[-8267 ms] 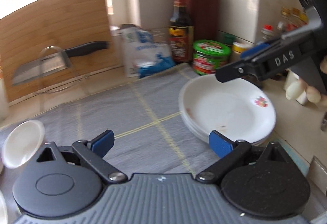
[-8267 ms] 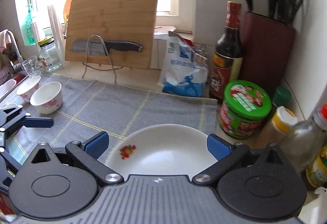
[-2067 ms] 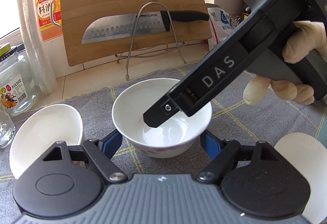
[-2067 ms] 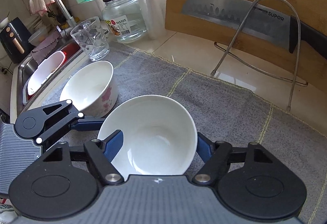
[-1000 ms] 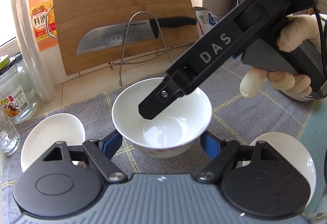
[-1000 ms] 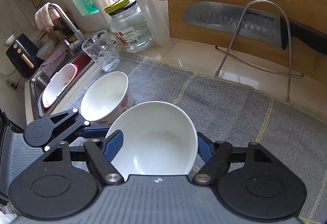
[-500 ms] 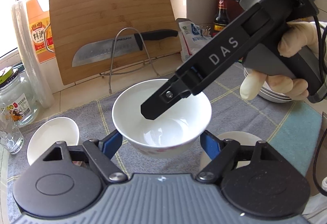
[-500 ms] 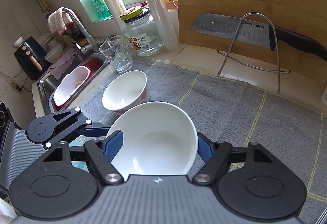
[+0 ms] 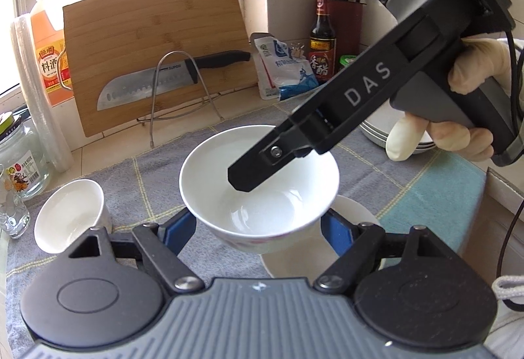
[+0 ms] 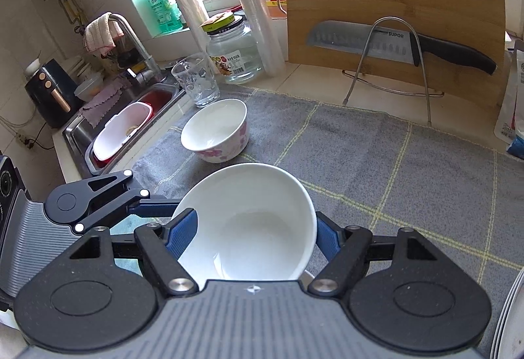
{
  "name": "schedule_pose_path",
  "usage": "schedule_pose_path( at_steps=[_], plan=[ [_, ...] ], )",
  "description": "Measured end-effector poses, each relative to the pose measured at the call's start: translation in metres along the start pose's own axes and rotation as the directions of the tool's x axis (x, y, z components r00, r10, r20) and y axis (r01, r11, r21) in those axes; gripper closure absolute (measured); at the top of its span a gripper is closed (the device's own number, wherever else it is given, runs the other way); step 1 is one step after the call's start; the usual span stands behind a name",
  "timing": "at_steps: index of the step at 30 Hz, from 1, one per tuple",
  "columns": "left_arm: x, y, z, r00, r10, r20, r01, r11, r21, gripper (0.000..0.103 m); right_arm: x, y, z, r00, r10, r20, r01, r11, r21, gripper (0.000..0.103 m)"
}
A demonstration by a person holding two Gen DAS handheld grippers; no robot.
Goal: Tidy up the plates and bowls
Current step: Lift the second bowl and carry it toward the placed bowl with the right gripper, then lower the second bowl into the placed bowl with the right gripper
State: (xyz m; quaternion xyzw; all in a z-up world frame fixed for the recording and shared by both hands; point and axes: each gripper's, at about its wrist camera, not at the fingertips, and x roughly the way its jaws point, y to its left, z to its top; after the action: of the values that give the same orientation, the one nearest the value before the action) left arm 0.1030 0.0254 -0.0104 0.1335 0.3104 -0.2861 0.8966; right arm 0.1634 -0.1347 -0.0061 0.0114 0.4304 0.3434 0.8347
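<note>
Bowl (image 9: 258,192) carried clear of grey mat (image 9: 376,169), clamped between both grippers' jaws: left gripper (image 9: 258,229), right gripper (image 10: 242,233).
Next: lowering squarely into white bowl (image 9: 353,211) beneath, keeping rims level, then easing jaws apart.

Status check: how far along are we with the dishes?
Done: the plates sit in one stack. In hand: one white bowl, clamped by both the left gripper and the right gripper, lifted off the cloth. Left: the flowered bowl and another white dish beneath sit separately.
</note>
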Motion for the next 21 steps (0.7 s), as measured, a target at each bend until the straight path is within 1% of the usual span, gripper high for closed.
schedule_pose_path(
  at_steps=[13, 21],
  plan=[
    [-0.002, -0.021, -0.009, 0.998, -0.061, -0.034, 0.062, 0.998, 0.027, 0.02, -0.017, -0.002, -0.035, 0.999, -0.033, -0.005, 0.034, 0.998, 0.058, 0.022],
    [0.0, -0.027, -0.013, 0.994, -0.088, -0.06, 0.09, 0.996, 0.03, 0.02, -0.017, -0.006, -0.047, 0.999, -0.041, -0.015, 0.042, 0.995, 0.089, 0.022]
  ],
)
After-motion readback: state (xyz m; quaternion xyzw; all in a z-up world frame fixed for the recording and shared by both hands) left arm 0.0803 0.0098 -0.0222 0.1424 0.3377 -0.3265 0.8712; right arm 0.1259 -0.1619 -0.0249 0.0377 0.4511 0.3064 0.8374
